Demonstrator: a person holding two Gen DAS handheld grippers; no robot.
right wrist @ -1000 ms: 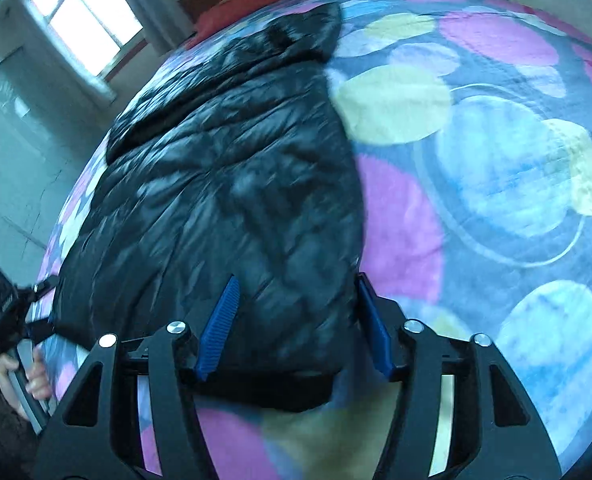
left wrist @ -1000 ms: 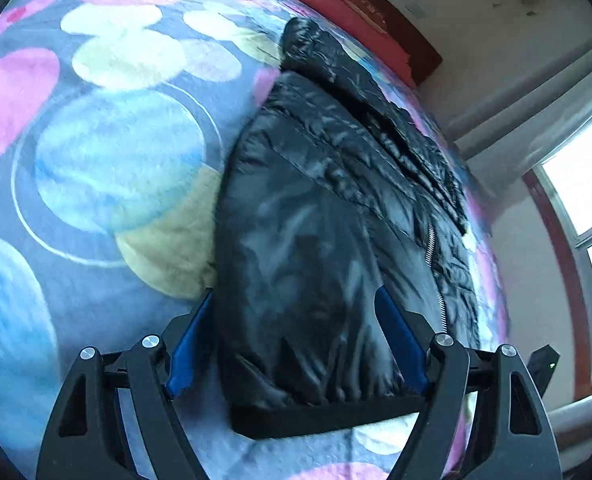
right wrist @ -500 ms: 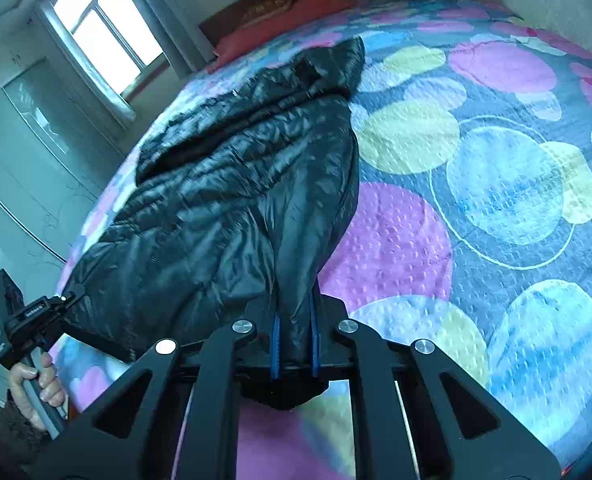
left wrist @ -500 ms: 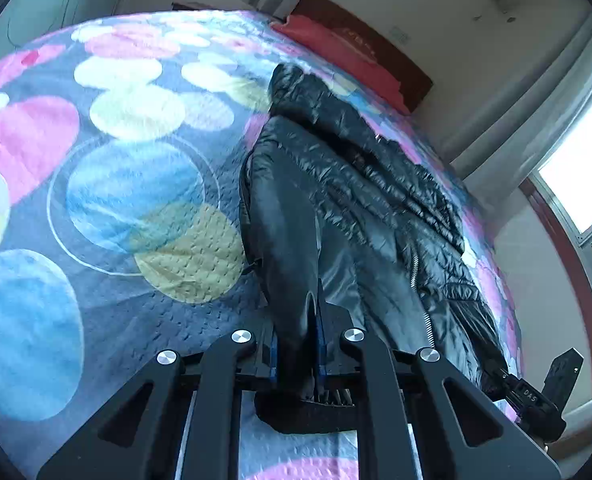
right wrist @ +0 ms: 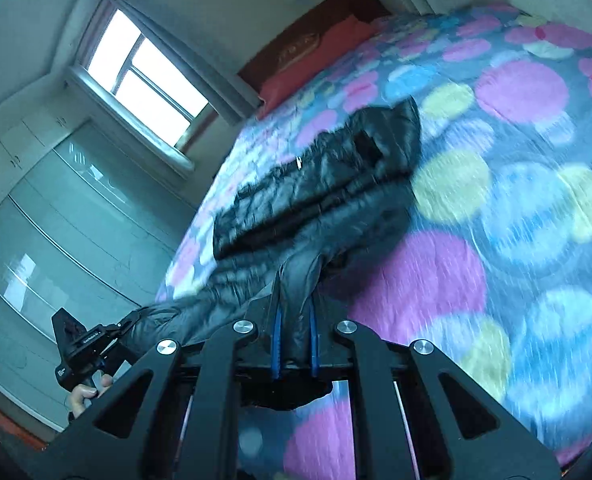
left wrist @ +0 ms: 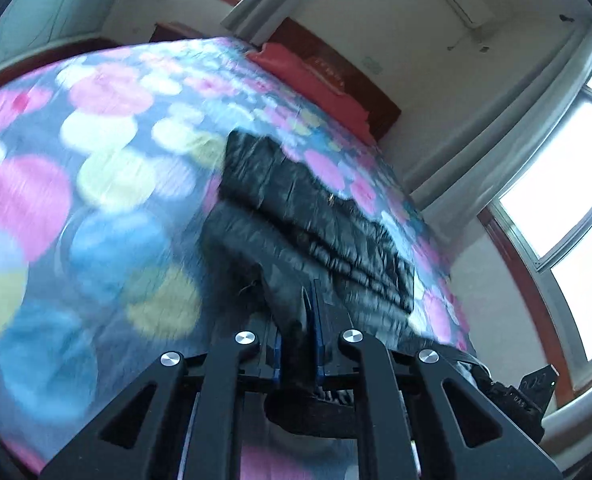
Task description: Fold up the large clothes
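Observation:
A black puffer jacket lies lengthwise on a bed, its hood at the far end. My left gripper is shut on the near hem, with black cloth bunched between the blue pads and hanging below them. In the right wrist view the jacket rises from the blanket toward my right gripper, which is shut on the hem's other corner. Each view catches the other gripper at its edge: the right gripper and the left gripper, the latter held by a hand. The near hem hangs lifted off the bed.
The bed carries a grey blanket with pink, blue and yellow circles. A red pillow lies against a dark wooden headboard. Windows and pale wardrobe doors line the wall beyond the bed.
Both grippers, open around the jacket's hem a second ago, closed on it and rose. The hem came up off the blanket and both views tilted toward the walls.

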